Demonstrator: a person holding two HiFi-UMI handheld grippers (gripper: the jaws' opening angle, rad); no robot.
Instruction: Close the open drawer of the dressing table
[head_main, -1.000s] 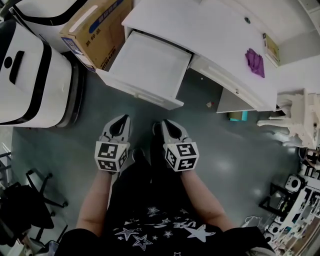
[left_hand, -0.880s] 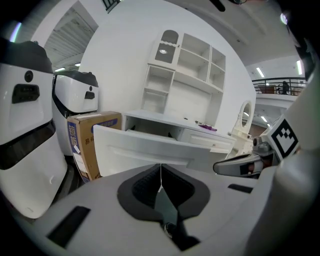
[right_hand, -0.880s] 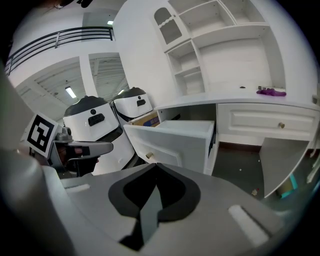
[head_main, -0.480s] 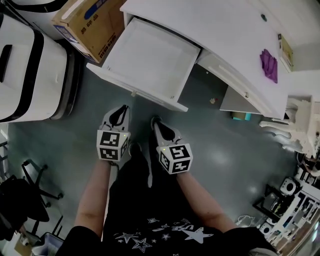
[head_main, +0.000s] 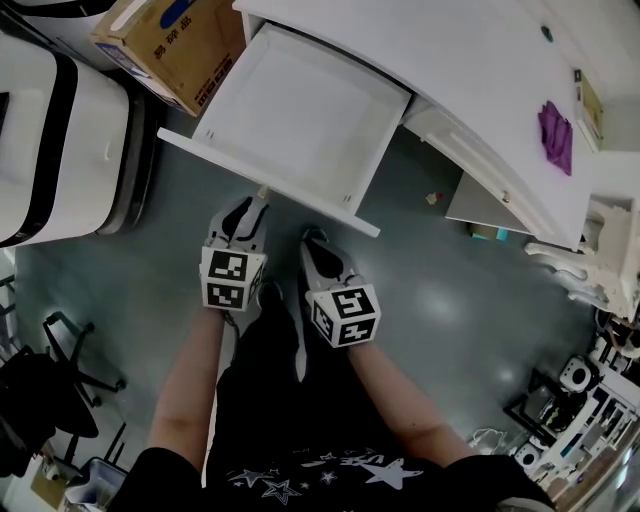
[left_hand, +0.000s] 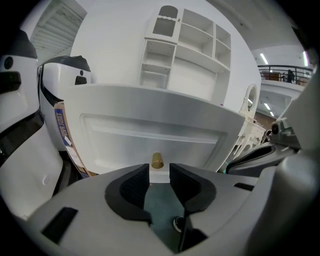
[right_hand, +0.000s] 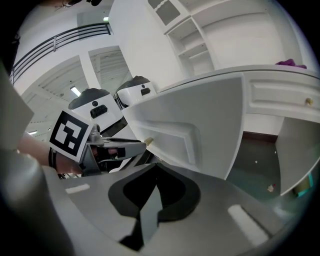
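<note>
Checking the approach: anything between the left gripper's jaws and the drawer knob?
Nothing. In the left gripper view the left gripper, jaws just opened and empty, faces the knob across a bare gap.

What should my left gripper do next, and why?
Probably ease the left gripper forward so its jaws straddle the knob. The jaws have just been opening, nothing is between them yet, the knob sits just ahead, and the drawer stands open.
</note>
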